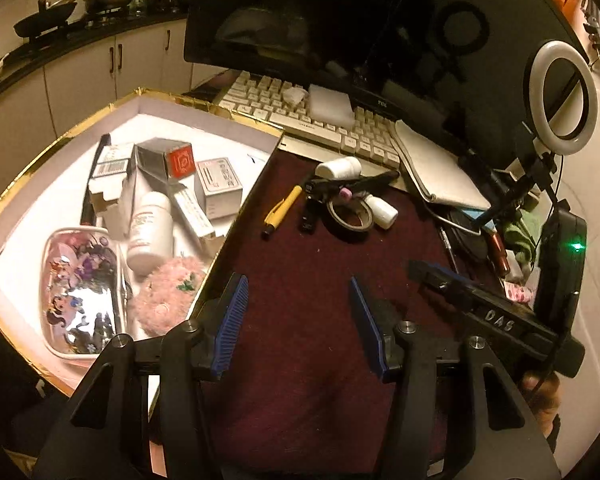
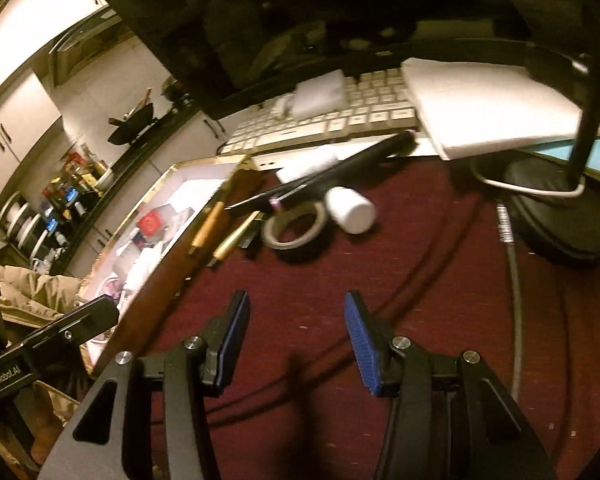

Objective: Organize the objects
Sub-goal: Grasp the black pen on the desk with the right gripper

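Note:
My left gripper (image 1: 298, 280) is open over the dark red mat (image 1: 300, 360), nothing between its blue pads. To its left lies a gold-rimmed white box (image 1: 204, 108) holding cartons, a white bottle (image 1: 150, 232), a pink fluffy puff (image 1: 166, 296) and a cartoon pouch (image 1: 82, 292). Ahead on the mat lie a yellow pen (image 1: 282, 210), a tape roll (image 1: 350, 216), a small white bottle (image 1: 382, 210), a white jar (image 1: 338, 168) and a black pen (image 1: 360, 184). My right gripper (image 2: 296, 300) is open and empty, short of the tape roll (image 2: 294, 226) and white bottle (image 2: 352, 210).
A white keyboard (image 1: 300, 116) and a dark monitor (image 1: 340, 20) stand behind the mat. A notebook (image 1: 436, 168), a ring light (image 1: 562, 96) and a black lamp base (image 2: 560, 216) with a cable (image 2: 516, 300) crowd the right side. Kitchen cabinets lie beyond.

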The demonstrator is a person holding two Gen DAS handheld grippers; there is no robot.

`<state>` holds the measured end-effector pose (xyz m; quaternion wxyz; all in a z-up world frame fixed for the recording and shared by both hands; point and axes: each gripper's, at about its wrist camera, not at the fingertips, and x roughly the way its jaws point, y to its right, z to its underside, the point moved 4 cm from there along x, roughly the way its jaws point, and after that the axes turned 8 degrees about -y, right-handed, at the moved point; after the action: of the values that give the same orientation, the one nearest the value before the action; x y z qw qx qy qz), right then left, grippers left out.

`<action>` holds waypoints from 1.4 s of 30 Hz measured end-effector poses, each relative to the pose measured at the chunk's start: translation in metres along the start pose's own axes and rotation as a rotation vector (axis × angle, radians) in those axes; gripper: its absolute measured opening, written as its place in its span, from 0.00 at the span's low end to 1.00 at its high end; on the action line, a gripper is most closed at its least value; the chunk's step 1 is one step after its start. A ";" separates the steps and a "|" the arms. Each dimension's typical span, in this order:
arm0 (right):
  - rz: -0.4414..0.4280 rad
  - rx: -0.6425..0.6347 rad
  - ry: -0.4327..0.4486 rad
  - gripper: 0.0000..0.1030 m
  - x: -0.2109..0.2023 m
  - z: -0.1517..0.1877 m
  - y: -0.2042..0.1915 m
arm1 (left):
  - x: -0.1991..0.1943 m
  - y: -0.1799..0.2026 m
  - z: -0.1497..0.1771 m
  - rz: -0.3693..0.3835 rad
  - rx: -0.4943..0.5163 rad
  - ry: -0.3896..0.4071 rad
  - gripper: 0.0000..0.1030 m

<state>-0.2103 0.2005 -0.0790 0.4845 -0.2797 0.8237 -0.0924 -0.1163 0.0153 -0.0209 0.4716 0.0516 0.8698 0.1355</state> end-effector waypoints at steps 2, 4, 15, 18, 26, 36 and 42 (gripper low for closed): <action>0.026 0.017 0.014 0.48 -0.008 0.002 0.009 | 0.006 -0.002 0.002 0.008 -0.007 -0.018 0.51; 0.044 0.033 0.037 0.48 -0.020 0.004 0.020 | 0.009 -0.001 0.003 0.011 -0.010 -0.032 0.51; 0.241 0.090 0.044 0.37 -0.039 0.010 0.079 | 0.020 0.001 0.004 0.041 -0.011 -0.053 0.51; 0.249 0.085 0.018 0.25 -0.029 0.009 0.080 | 0.020 0.000 0.003 0.041 -0.012 -0.050 0.51; 0.333 0.073 -0.003 0.06 -0.017 0.001 0.080 | 0.021 -0.001 0.001 0.034 -0.016 -0.050 0.51; 0.215 0.021 -0.041 0.07 -0.012 0.017 0.049 | 0.025 0.012 -0.006 0.032 0.016 -0.047 0.51; 0.239 -0.013 -0.048 0.07 -0.009 0.013 0.046 | 0.028 0.014 -0.024 0.013 0.018 -0.029 0.51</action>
<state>-0.2131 0.2450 -0.0988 0.5098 -0.1849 0.8399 -0.0222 -0.1522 0.0303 -0.0268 0.4827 0.0632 0.8638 0.1301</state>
